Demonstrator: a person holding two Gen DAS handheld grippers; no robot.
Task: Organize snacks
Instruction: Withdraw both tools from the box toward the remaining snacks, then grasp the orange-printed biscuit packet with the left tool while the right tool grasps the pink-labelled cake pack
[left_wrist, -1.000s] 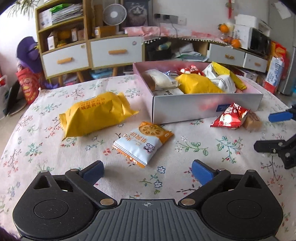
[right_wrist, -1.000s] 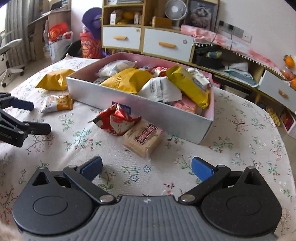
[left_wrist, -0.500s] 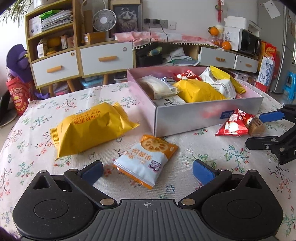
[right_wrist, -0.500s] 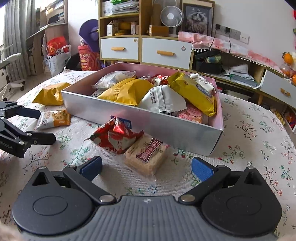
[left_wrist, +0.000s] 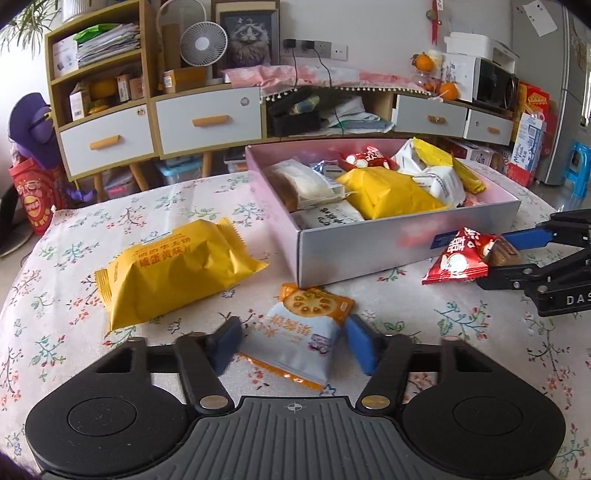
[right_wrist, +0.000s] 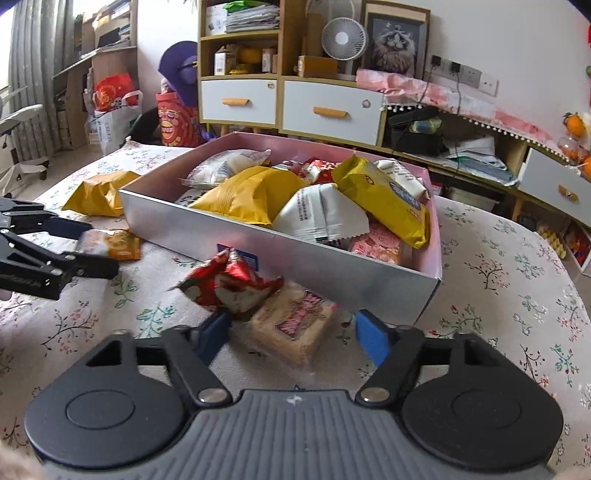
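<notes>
Step in hand: dual pick-up of loose snacks for transfer into the box (left_wrist: 406, 243). The left claw (left_wrist: 291, 345) is spread wide, unclenched, straddling the blue-and-orange cracker packet (left_wrist: 301, 336) lying flat on the bench (left_wrist: 66, 354). The right claw (right_wrist: 293, 332) is likewise spread, bracketing the tan cake bar (right_wrist: 291, 326), which rests beside the crumpled red pouch (right_wrist: 229, 284); pad contact cannot be confirmed from this view.

Next move, as judged: close each claw on its packet, lift, carry over the box wall.

Materials: glossy crinkled film wrappers, pillow-shaped; rigid silver card box with pink lining; floral woven cloth. The large yellow bag (left_wrist: 173, 269) lies apart, left of the box.
</notes>
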